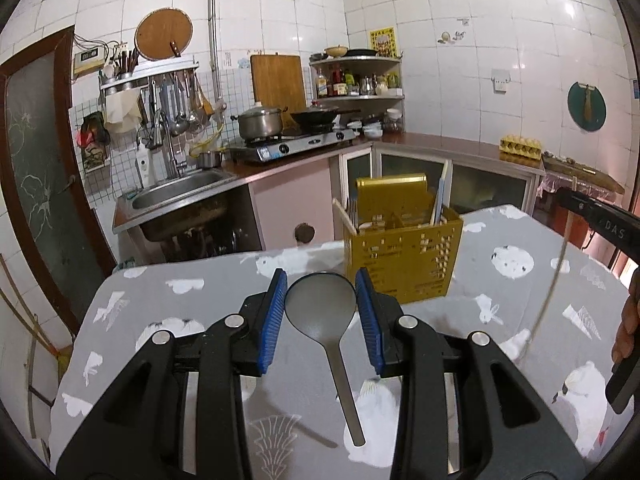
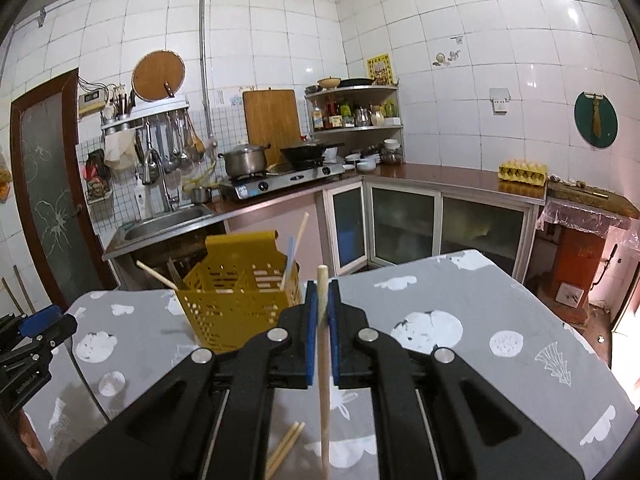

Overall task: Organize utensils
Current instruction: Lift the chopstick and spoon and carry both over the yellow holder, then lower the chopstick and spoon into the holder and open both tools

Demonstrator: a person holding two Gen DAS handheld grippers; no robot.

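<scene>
On the grey cloth, my left gripper stands spread around a flat-lying spoon; my right gripper pinches one chopstick near the yellow caddy.

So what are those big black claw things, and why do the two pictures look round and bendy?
Those claws are tongs that a person holds, one in each hand. Each has a little camera looking along its fingers, so you get two pictures; the lens bends the edges. The left tongs are open, around a grey spoon lying on the grey tablecloth. The right tongs are squeezed shut on a wooden chopstick. Behind them stands a yellow utensil basket with some utensils already inside. More chopsticks lie on the cloth.
</scene>
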